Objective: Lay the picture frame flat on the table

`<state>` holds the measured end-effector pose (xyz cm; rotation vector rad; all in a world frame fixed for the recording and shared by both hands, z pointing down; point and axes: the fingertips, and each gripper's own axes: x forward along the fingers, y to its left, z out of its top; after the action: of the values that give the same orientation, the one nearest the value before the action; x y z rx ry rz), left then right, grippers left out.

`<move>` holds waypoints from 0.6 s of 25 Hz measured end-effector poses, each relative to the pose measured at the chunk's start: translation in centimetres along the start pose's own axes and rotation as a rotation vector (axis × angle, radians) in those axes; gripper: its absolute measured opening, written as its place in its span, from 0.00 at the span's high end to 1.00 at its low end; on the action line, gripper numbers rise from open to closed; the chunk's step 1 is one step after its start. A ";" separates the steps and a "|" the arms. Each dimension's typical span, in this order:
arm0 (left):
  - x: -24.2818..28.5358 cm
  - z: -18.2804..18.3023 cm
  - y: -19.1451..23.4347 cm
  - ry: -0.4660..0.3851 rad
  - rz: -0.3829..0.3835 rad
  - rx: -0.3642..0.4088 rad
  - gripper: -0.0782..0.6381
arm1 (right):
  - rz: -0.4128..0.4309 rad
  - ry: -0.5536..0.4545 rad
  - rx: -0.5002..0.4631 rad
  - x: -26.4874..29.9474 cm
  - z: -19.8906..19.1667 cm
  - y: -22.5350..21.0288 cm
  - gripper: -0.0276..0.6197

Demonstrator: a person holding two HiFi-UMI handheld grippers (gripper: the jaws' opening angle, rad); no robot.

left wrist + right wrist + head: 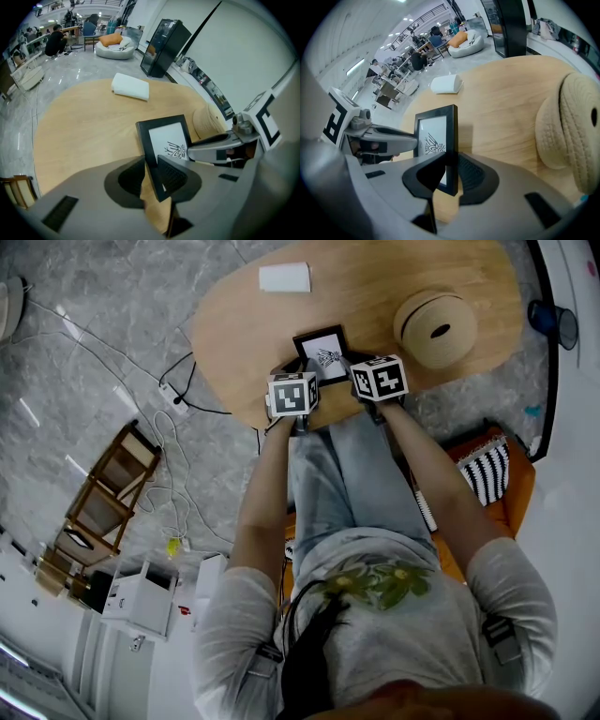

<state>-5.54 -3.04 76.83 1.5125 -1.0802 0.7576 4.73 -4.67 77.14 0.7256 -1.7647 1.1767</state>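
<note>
Picture frame (322, 354): black rim, white sheet with a dark line drawing; sat at the near edge of the desk, right in front of the person; stood roughly upright with its face toward the person, not flat
Left tongs (302, 376): clenched on the picture frame's left edge, low down; in the left gripper view the left tongs (152, 176) had the black rim running between the two pads, one pad on the front face, the other behind
Right tongs (354, 371): clenched on the picture frame's right edge, low down; in the right gripper view the right tongs (450, 173) had the rim squeezed edge-on between the pads
Frame vs tongs: picture frame was between the two tongs, one tongs per side edge, both near the lower corners; most of the picture frame rose clear above the pads; each gripper view also showed the other tongs across the front face
Frame bottom edge: touching the desk or just off it, could not tell
Desk (375, 282): light wood, rounded outline, grey floor around it
White folded cloth (284, 277): on the far side of the desk, well apart from the picture frame
Woven round thing (436, 327): tan, on the desk to the right of the picture frame, near the right tongs, not touching the picture frame
</note>
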 end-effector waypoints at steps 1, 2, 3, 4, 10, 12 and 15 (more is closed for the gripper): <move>0.2 0.0 0.0 0.001 0.000 0.000 0.76 | -0.005 0.003 -0.003 0.1 -0.1 -0.1 0.82; 0.4 0.0 0.0 0.003 0.001 0.000 0.76 | -0.010 0.005 -0.007 0.2 -0.1 -0.2 0.82; 0.6 -0.1 0.1 0.006 0.004 -0.001 0.76 | -0.014 0.008 -0.010 0.4 -0.1 -0.3 0.82; 0.8 -0.1 0.2 0.010 0.007 -0.001 0.76 | -0.018 0.011 -0.013 0.5 -0.1 -0.4 0.82; 1.7 -0.4 0.7 0.029 0.023 0.001 0.76 | -0.039 0.024 -0.031 1.5 -0.2 -0.8 0.82; 1.7 -0.3 0.9 0.031 0.024 -0.015 0.76 | -0.045 0.026 -0.032 1.6 -0.2 -0.9 0.82; 1.6 0.2 0.8 0.017 0.023 -0.047 0.76 | -0.056 0.027 -0.032 1.8 -0.2 -1.1 0.82</move>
<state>-5.64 -3.58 78.51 1.4538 -1.0970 0.7549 4.83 -4.88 79.27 0.7323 -1.7263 1.1130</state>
